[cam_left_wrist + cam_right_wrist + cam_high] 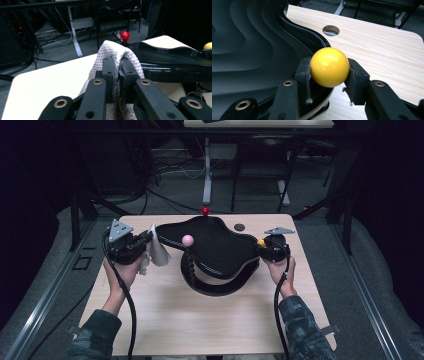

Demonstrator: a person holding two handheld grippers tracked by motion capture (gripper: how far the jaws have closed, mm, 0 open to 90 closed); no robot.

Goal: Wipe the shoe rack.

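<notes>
Two grippers are working a black wavy tray (220, 251) on the worktop (200, 320); its underside and stand are lying in shadow, hard to make out. High view is showing a pink ball (187, 240) over the tray, while the left gripper view is catching a red ball (125, 36) at the tray's far edge. Left gripper (115, 72) jaws are clamping a white waffle cloth (112, 51) beside the tray's left end; right gripper (329, 75) jaws are pinching a yellow ball (329, 67) at the tray's right rim.
</notes>
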